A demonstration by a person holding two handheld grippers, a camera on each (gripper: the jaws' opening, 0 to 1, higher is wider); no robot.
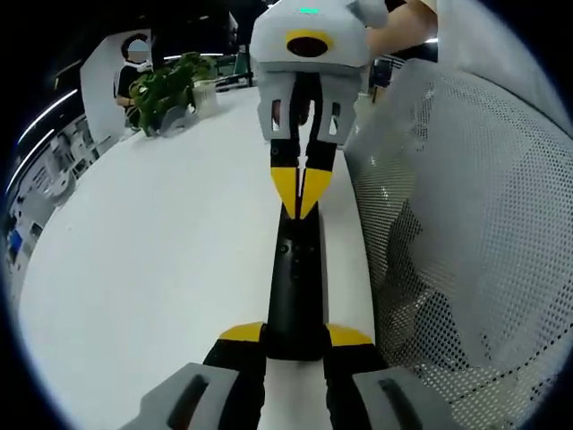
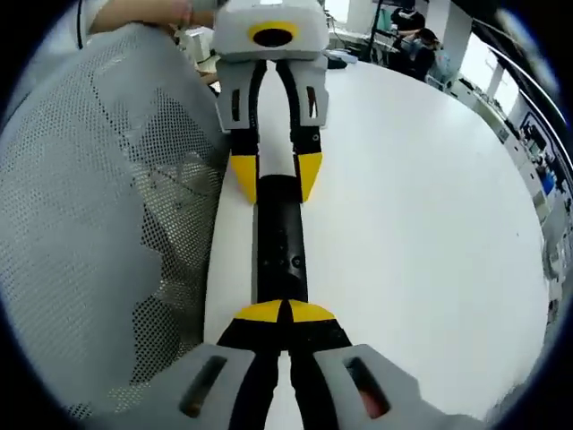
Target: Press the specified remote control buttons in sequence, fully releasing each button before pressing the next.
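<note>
The black remote control (image 1: 294, 278) lies on the white table (image 1: 152, 269), clamped at one end by the left hand-held gripper (image 1: 295, 336) to steady it, so the right hand-held gripper (image 2: 285, 313), tips together, can press a button.

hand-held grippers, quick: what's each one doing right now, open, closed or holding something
Left hand-held gripper: shut on the near end of the black remote.
Right hand-held gripper: shut, tips together on the remote's top face.
</note>
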